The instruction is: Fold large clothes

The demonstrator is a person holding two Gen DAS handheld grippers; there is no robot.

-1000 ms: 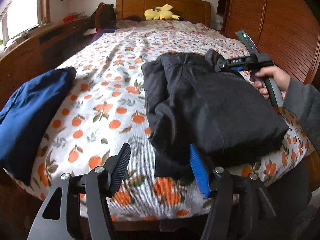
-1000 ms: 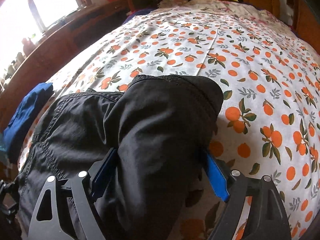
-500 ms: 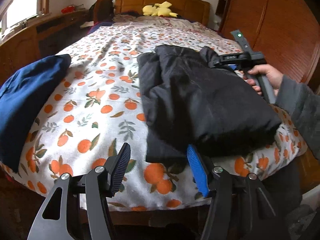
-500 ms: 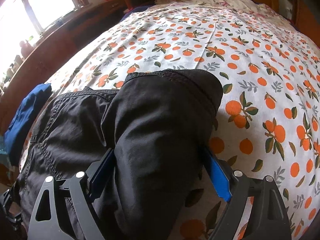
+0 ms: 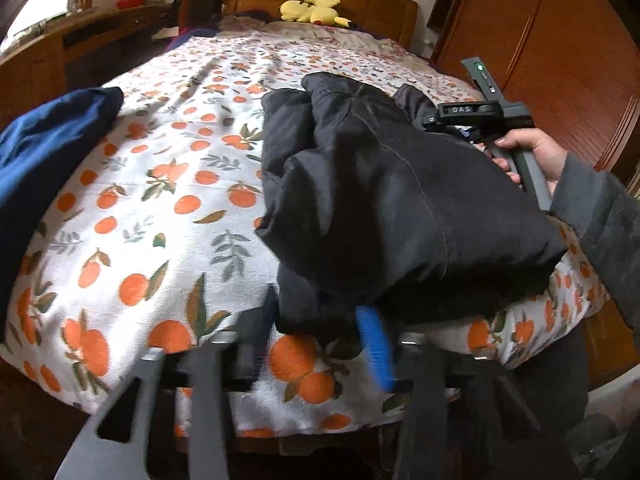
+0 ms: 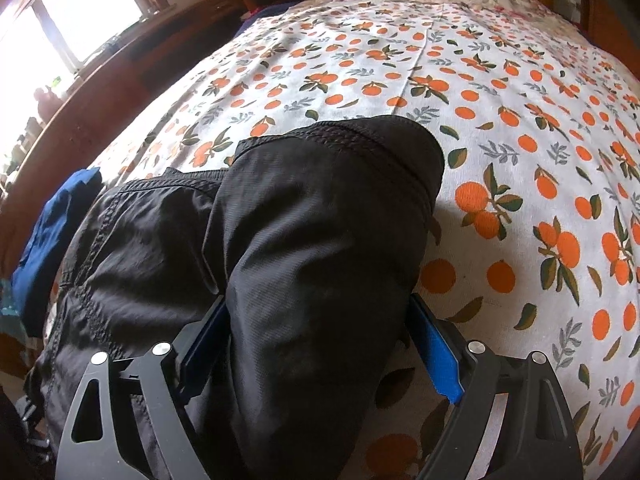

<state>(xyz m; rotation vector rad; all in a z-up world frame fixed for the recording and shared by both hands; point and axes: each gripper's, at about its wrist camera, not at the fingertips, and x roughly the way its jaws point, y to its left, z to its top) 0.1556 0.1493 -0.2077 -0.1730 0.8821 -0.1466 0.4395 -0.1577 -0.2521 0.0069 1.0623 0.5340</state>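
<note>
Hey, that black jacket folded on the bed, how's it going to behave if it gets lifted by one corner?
The black jacket will probably go floppy: its layers already sag and crease over the bedspread. The folds would likely slip apart, since the woven shell looks smooth. It seems bulky but light, puffing up between the right hand-held gripper fingers; the left hand-held gripper has just been closing at its near corner.

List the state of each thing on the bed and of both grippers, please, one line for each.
black garment: folded into a bundle, at the bed's near edge.
blue garment: bunched, at the bed's left edge.
yellow plush toy: lying by the headboard.
left gripper: jaws just been closing on the black garment's near corner.
right gripper: wide, black garment between its pads.
</note>
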